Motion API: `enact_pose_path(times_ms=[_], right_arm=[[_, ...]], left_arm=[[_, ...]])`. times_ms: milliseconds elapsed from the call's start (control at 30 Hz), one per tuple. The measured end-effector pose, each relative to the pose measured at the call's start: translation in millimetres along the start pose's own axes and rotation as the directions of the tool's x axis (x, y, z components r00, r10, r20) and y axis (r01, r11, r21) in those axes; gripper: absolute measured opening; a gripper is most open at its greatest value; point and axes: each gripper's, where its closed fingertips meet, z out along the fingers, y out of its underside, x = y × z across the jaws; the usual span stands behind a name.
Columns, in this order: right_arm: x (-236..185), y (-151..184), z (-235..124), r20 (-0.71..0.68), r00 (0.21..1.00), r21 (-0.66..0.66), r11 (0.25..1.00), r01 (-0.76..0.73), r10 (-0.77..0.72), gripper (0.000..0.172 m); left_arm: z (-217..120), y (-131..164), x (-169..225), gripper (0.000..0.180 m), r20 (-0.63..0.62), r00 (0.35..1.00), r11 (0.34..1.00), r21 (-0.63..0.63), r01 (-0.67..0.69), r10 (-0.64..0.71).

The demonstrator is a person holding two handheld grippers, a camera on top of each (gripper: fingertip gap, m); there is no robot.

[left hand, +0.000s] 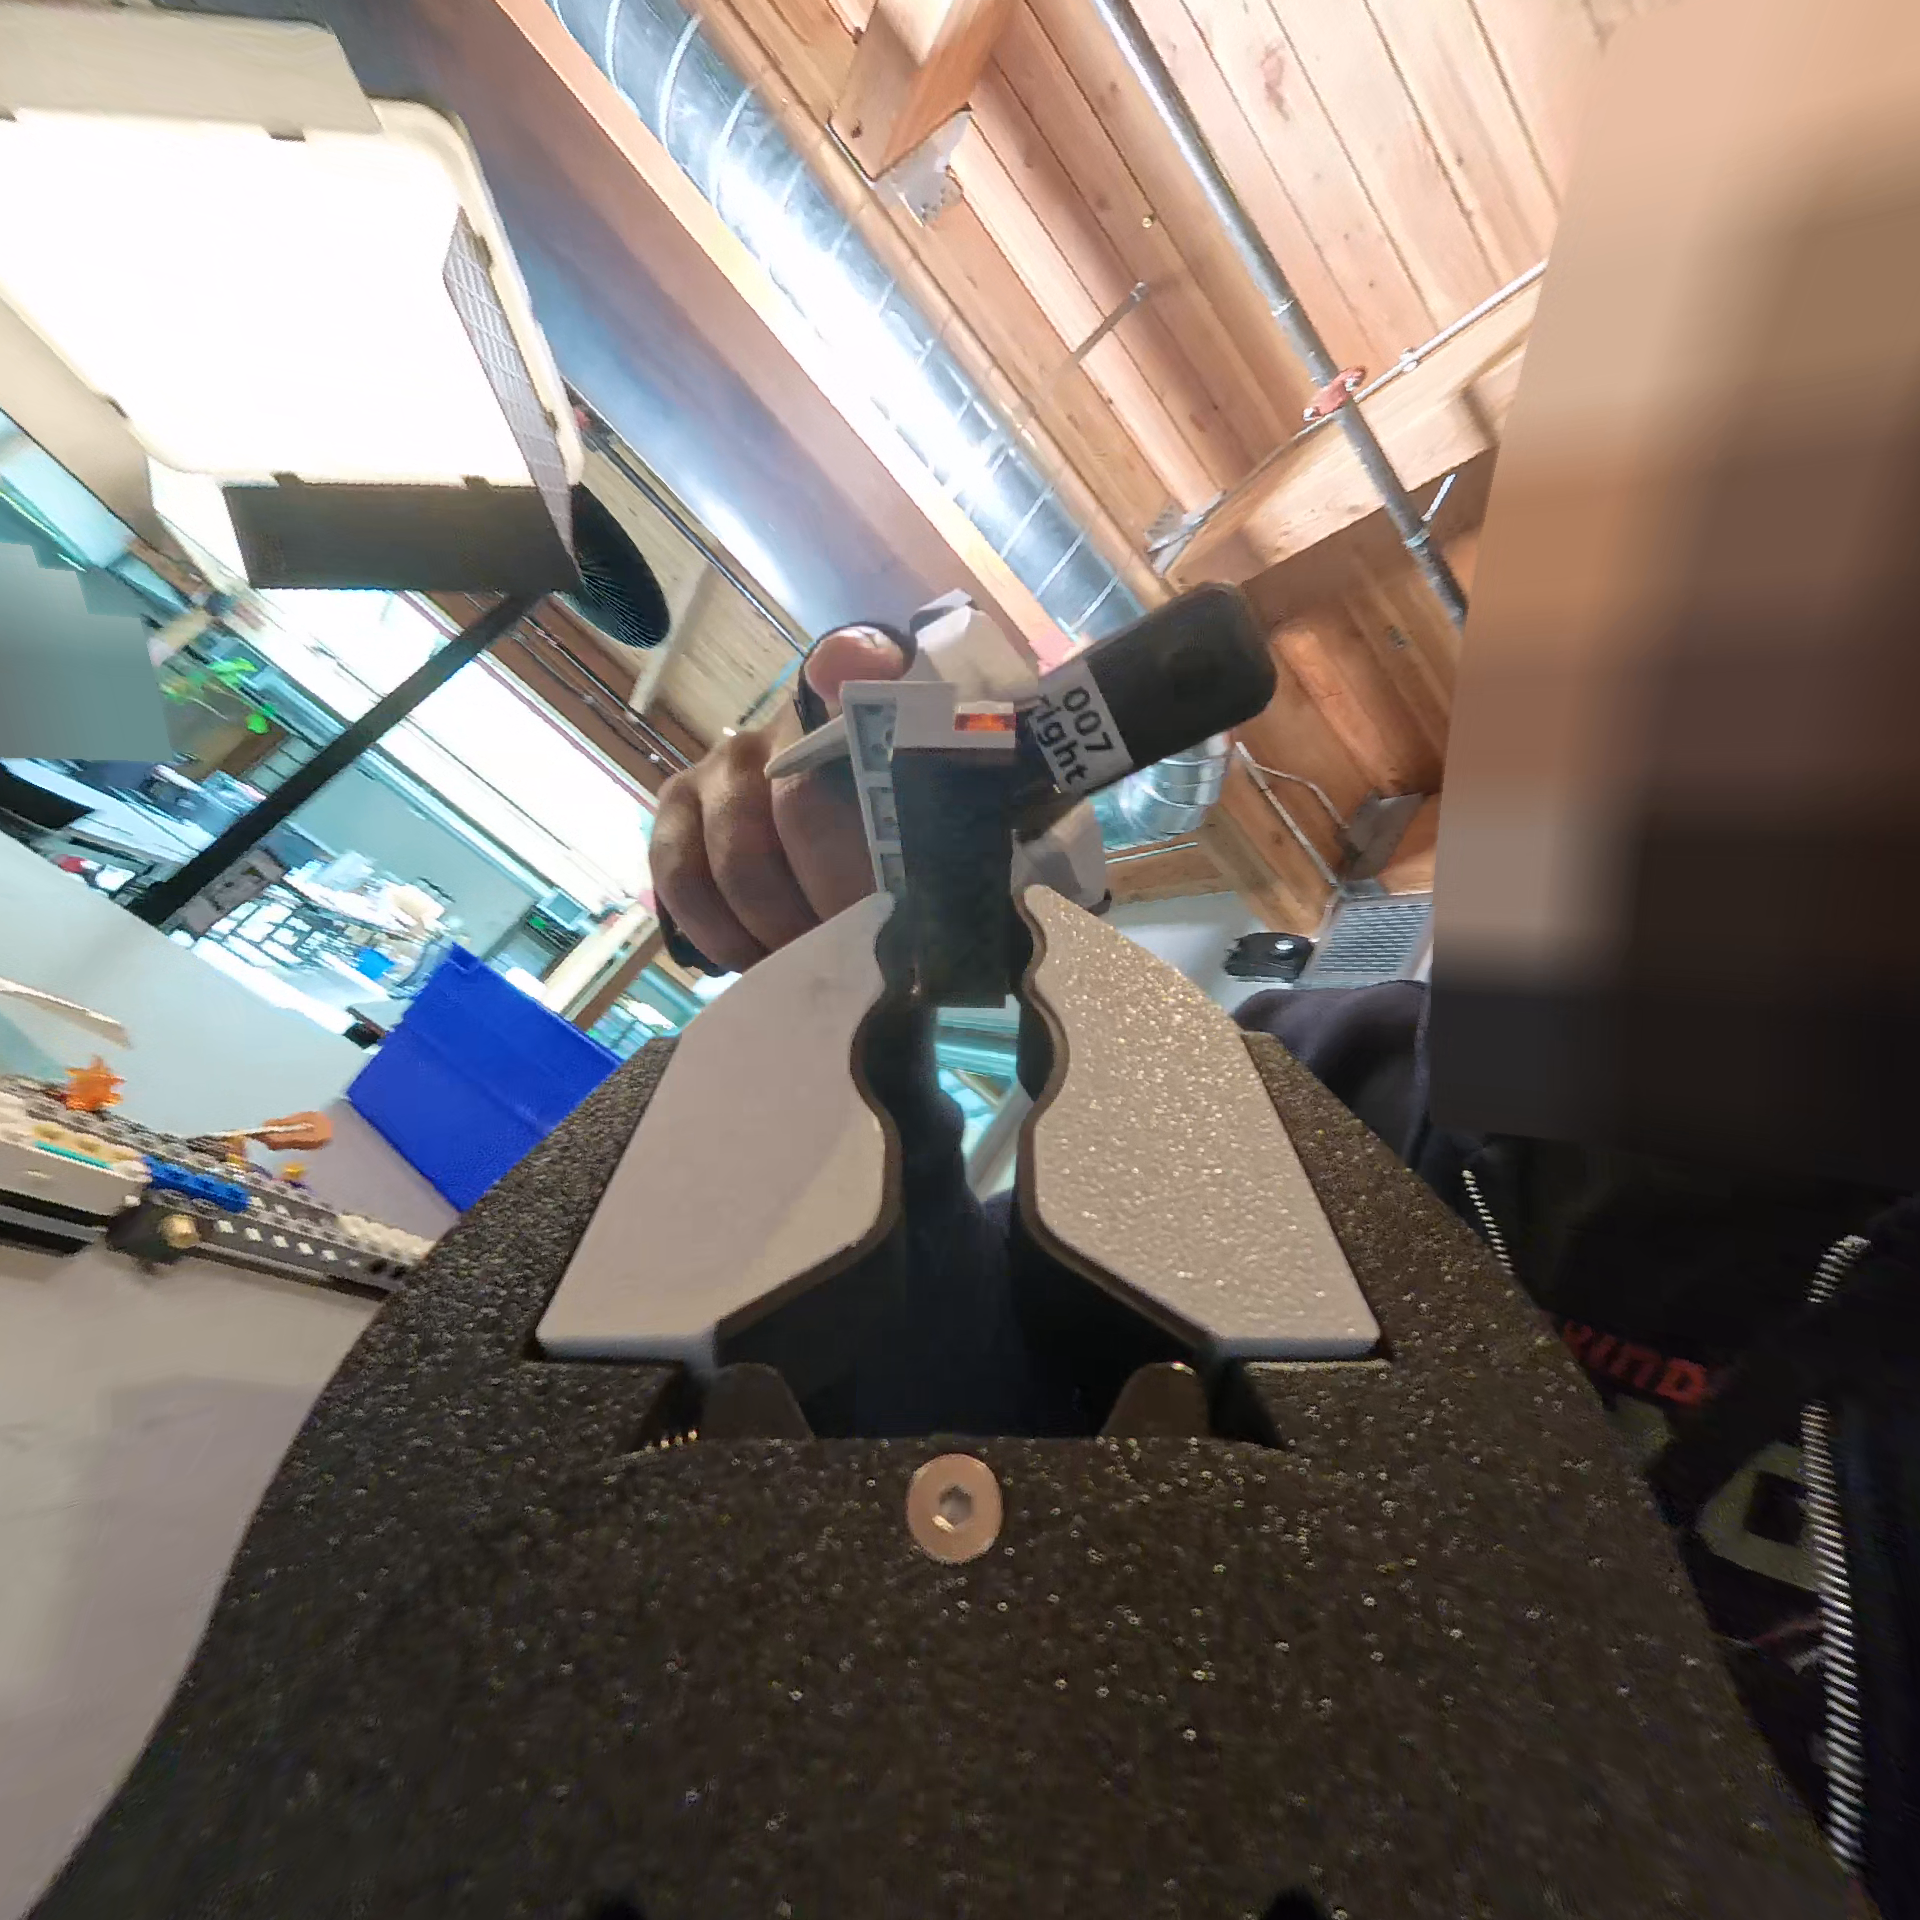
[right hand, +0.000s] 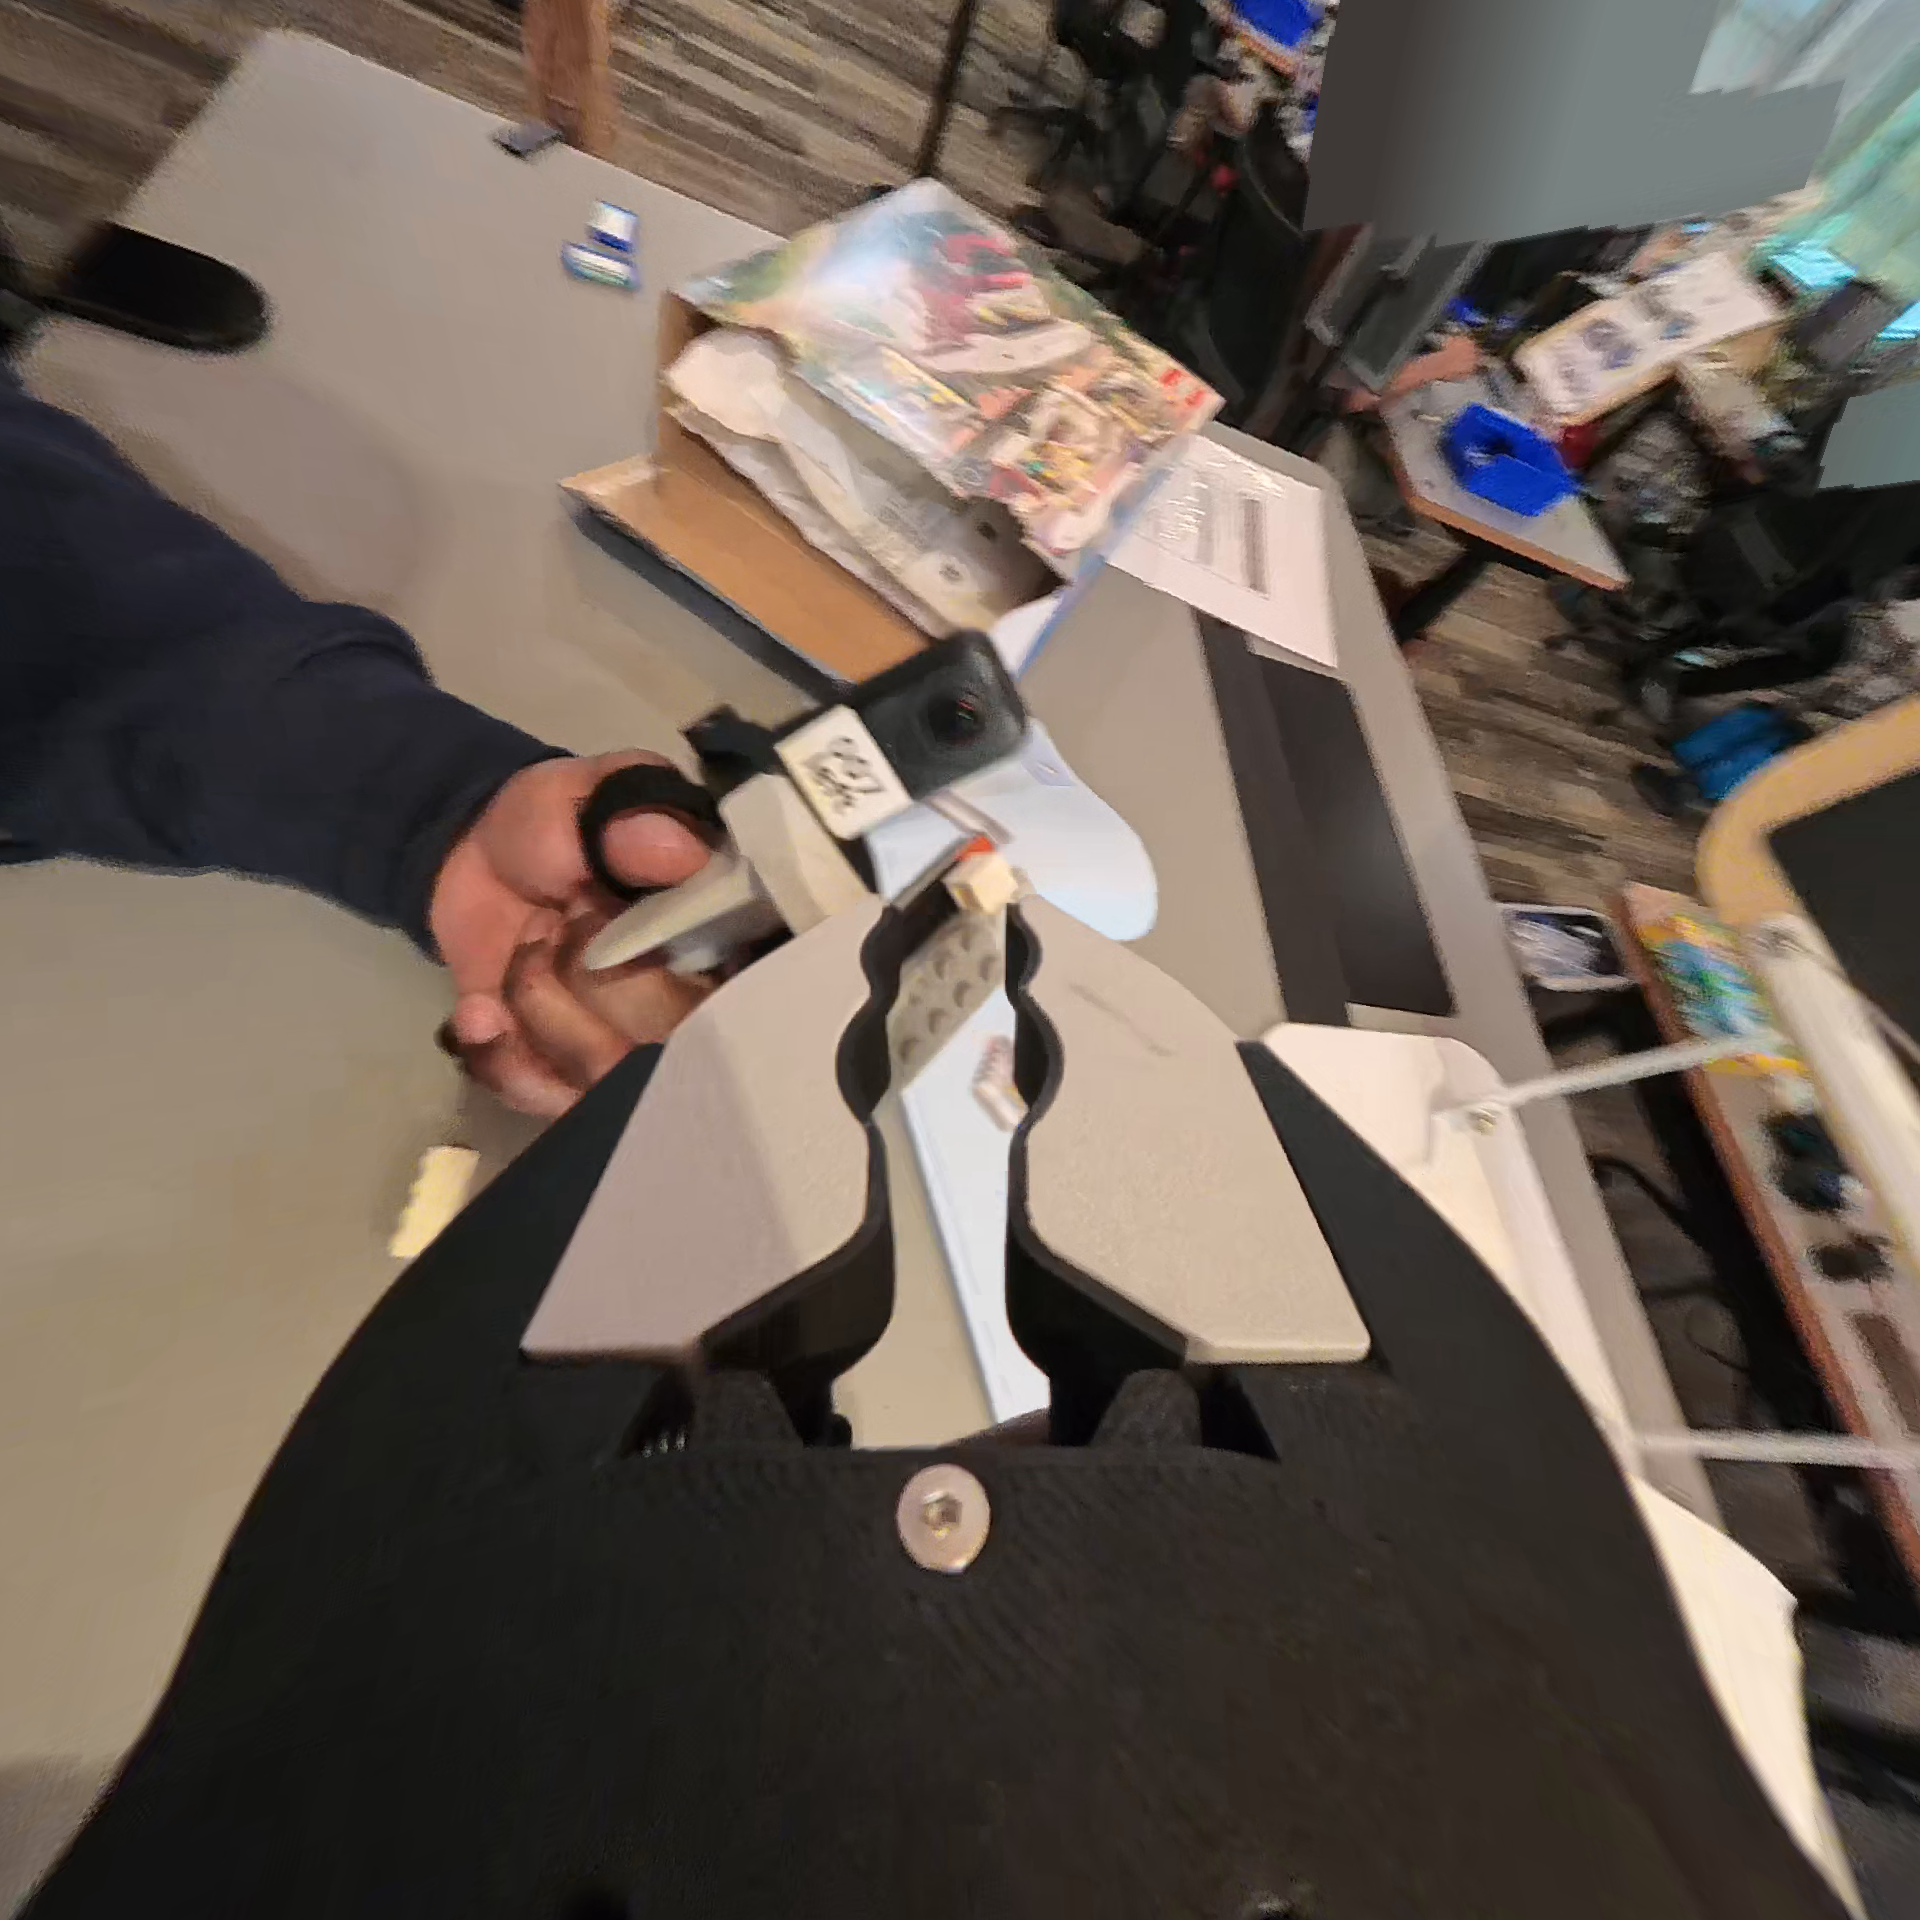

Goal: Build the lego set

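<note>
My left gripper (left hand: 961, 914) is raised off the table and tilted upward. It is shut on the dark end of a small brick assembly (left hand: 951, 862) that carries a white plate (left hand: 871, 790) and a small orange piece (left hand: 982, 719). My right gripper (right hand: 954, 920) faces it tip to tip. A grey studded plate (right hand: 948, 982) of the same assembly lies slanted between its pads and touches both. A tan brick (right hand: 982, 890) sits at the plate's far end, where the left gripper's fingers (right hand: 810, 873) meet it. A hand (right hand: 540, 914) holds the left gripper, and another hand (left hand: 727, 852) holds the right one.
A brick model (left hand: 156, 1195) and a blue bin (left hand: 468, 1081) stand on the table at the left. An open cardboard box with a colourful lid (right hand: 935, 364), a paper sheet (right hand: 1236, 530), a white tray (right hand: 1403, 1081) and a loose pale brick (right hand: 436, 1195) lie around. A lamp (left hand: 260, 312) hangs overhead. My left and right fingertips are right by each other.
</note>
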Motion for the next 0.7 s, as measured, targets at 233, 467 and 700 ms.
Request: enact_pose_path(times_ms=[233, 467, 700], right_arm=[[2, -19, -4, 0.187, 0.982, -0.032, 0.999, -0.014, 0.020, 0.023], [-4, -4, -6, 0.355, 0.934, -0.149, 0.989, 0.011, 0.043, 0.026], [-8, 13, -2, 0.438, 0.898, -0.224, 0.973, 0.060, 0.046, 0.026]], left_arm=[[4, 16, 4, 0.017, -0.044, 0.997, 0.993, -0.096, 0.066, -0.071], [4, 19, 5, 0.017, -0.050, 0.995, 0.989, -0.124, 0.080, -0.087], [5, 25, 4, 0.017, -0.048, 0.994, 0.984, -0.153, 0.089, -0.097]])
